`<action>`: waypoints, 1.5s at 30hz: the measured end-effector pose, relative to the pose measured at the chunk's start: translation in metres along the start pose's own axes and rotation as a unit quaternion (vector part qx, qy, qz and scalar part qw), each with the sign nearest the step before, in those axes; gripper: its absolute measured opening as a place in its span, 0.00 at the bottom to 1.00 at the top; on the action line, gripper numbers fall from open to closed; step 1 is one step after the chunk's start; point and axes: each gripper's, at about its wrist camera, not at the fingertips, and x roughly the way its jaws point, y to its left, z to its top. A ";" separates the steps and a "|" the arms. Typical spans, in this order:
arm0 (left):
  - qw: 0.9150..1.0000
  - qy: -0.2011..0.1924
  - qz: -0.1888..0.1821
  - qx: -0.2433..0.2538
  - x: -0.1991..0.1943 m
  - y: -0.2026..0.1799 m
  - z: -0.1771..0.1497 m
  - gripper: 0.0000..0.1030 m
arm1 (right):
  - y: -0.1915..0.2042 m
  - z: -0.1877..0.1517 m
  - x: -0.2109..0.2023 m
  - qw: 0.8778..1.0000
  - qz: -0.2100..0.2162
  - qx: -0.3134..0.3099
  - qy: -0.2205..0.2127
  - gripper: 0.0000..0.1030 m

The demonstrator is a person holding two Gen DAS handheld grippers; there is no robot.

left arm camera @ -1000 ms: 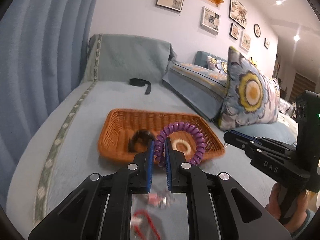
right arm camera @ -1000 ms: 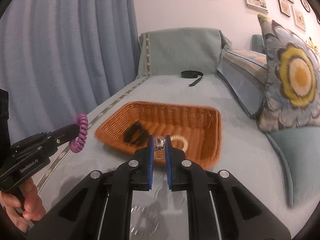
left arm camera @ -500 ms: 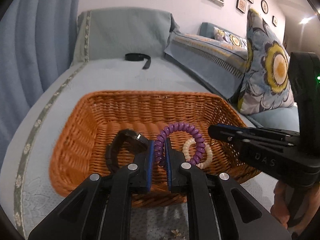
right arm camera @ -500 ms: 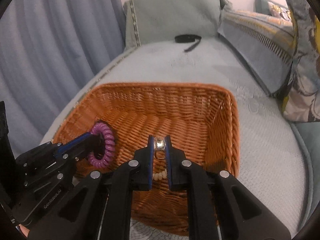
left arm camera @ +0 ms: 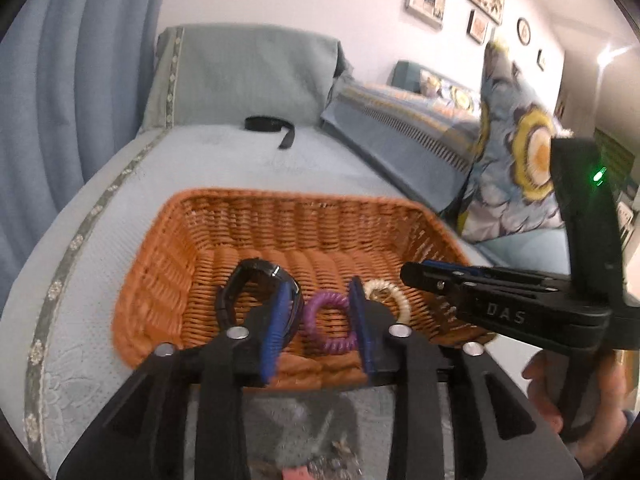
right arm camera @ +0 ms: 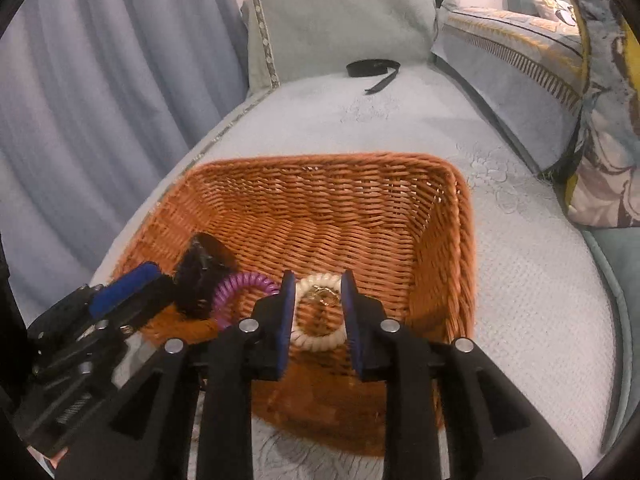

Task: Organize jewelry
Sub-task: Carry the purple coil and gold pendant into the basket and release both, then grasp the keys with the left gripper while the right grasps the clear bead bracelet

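Both grippers over the wicker basket [right arm camera: 440, 216], which sits on the sofa seat! At the basket's near-left, the black watch [left arm camera: 256, 280], and the left gripper [left arm camera: 318, 322] with jaws wide apart, holding nothing. The purple coil bracelet [left arm camera: 330, 326] lies on the basket floor beside the watch. Right of it, the cream coil bracelet [right arm camera: 318, 340] with a small gold piece [right arm camera: 324, 298] inside; the right gripper [right arm camera: 318, 316] hangs over it, jaws spread, empty.
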 end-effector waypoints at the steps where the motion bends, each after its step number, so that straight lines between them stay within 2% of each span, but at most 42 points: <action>1: 1.000 -0.008 -0.004 -0.001 -0.011 0.000 0.001 0.39 | 0.002 -0.001 -0.007 1.000 0.003 0.001 -0.004 0.20; 4: 1.000 -0.027 -0.011 -0.001 -0.044 0.001 0.001 0.43 | 0.007 -0.006 -0.030 1.000 0.012 0.000 -0.017 0.22; 6: 0.999 -0.043 -0.017 -0.005 -0.073 0.005 -0.001 0.54 | 0.014 -0.015 -0.053 0.999 0.016 -0.003 -0.033 0.35; 8: 0.998 -0.060 -0.020 -0.010 -0.101 0.008 -0.006 0.59 | 0.021 -0.023 -0.074 0.999 0.020 -0.006 -0.048 0.46; 15: 0.997 -0.079 -0.013 -0.017 -0.177 0.015 -0.041 0.59 | 0.045 -0.077 -0.141 0.995 0.034 -0.016 -0.089 0.46; 20: 0.997 -0.070 -0.017 -0.039 -0.197 0.020 -0.076 0.59 | 0.057 -0.117 -0.153 0.995 0.043 -0.015 -0.091 0.46; 24: 0.997 -0.051 -0.020 -0.061 -0.193 0.031 -0.099 0.57 | 0.062 -0.137 -0.145 0.996 0.039 -0.024 -0.083 0.46; 27: 0.996 -0.042 -0.020 -0.075 -0.184 0.041 -0.108 0.55 | 0.061 -0.145 -0.137 0.996 0.026 -0.035 -0.080 0.46; 32: 0.995 -0.012 -0.022 -0.097 -0.164 0.056 -0.120 0.52 | 0.052 -0.151 -0.124 0.997 0.026 -0.024 -0.067 0.46; 36: 0.995 0.009 -0.016 -0.095 -0.149 0.061 -0.122 0.51 | 0.049 -0.154 -0.115 0.998 0.020 -0.024 -0.054 0.46; 40: 0.996 0.051 -0.002 -0.069 -0.122 0.066 -0.113 0.51 | 0.042 -0.154 -0.107 0.999 0.017 -0.014 -0.041 0.46; 45: 0.994 0.088 -0.012 -0.069 -0.089 0.078 -0.107 0.51 | 0.039 -0.154 -0.100 0.999 0.020 -0.007 -0.030 0.46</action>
